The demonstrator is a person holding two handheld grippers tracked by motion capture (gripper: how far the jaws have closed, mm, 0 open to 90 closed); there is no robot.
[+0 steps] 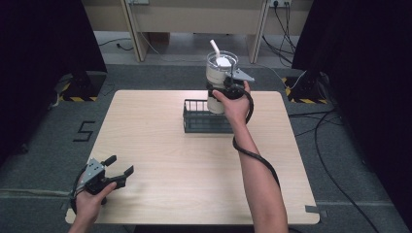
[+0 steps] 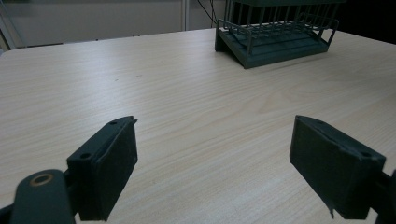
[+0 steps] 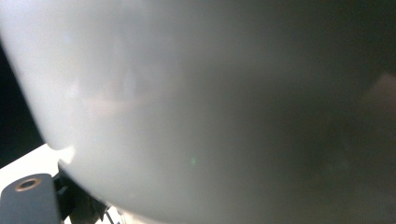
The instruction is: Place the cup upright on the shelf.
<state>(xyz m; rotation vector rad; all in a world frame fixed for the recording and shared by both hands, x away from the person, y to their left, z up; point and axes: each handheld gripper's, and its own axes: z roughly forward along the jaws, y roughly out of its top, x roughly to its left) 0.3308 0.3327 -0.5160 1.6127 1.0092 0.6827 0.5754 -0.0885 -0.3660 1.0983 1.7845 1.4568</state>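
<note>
Forearm and hand of the person's right side reach far forward across the wooden table [image 1: 160, 141], the arm stretched nearly straight from the near edge to the far side, with the black cable looping along it. At its end the right gripper [image 1: 227, 87] is held upright against the side of a tall white container [image 1: 219, 82] with a clear upper rim and a white stick-like piece poking up from its top. The jaws appear closed around the container's body, which stands at the far right corner of a dark wire basket [image 1: 194, 124]; whether its base rests in the basket or hangs just above it cannot be told. In the right gripper view the container's pale wall [image 3: 187, 102] presses right up in front of the jaws, blurred and too close to show their tips.

The left hand rests low at the near left corner of the table, wrist bent slightly outward, holding the left gripper [image 1: 116, 170] level with the tabletop and pointed towards the table's middle. Its jaws stand wide apart and hold nothing; in the left gripper view bare wood lies between them, and the wire basket [image 2: 275, 37] sits well ahead of them, a little to the right
</note>
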